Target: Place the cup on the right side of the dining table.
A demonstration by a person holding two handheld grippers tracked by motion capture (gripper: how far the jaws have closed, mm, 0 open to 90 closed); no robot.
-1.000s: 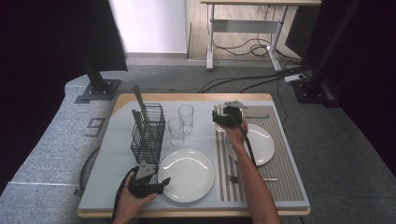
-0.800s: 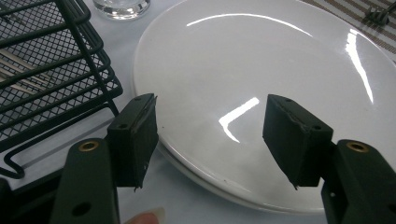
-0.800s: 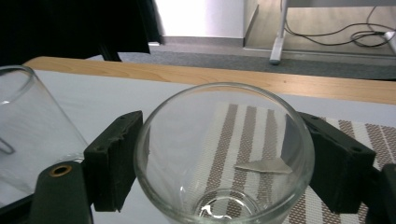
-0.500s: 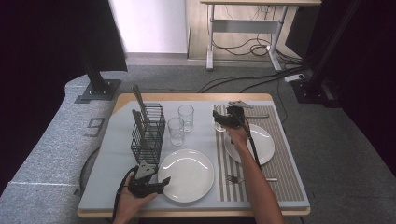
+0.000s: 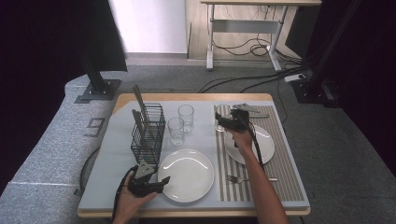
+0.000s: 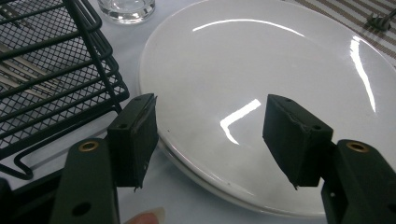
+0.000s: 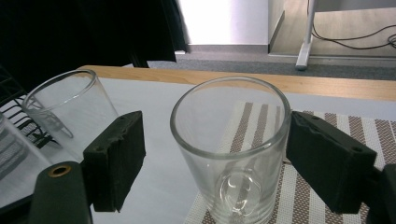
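Right gripper [image 7: 215, 154], centre frame: jaws open around an upright glass [image 7: 231, 149], left pad clear. Left gripper [image 6: 210, 140], lower frame: open over a white plate [image 6: 261, 65].

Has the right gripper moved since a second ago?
Barely: the right gripper has edged slightly left of the plate beneath the wrist, jaws open around a glass.

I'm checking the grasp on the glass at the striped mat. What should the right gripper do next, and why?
Probably close the right gripper. The glass stands upright between its open jaws on the striped mat, with a gap at the left pad, so it is not yet gripped.
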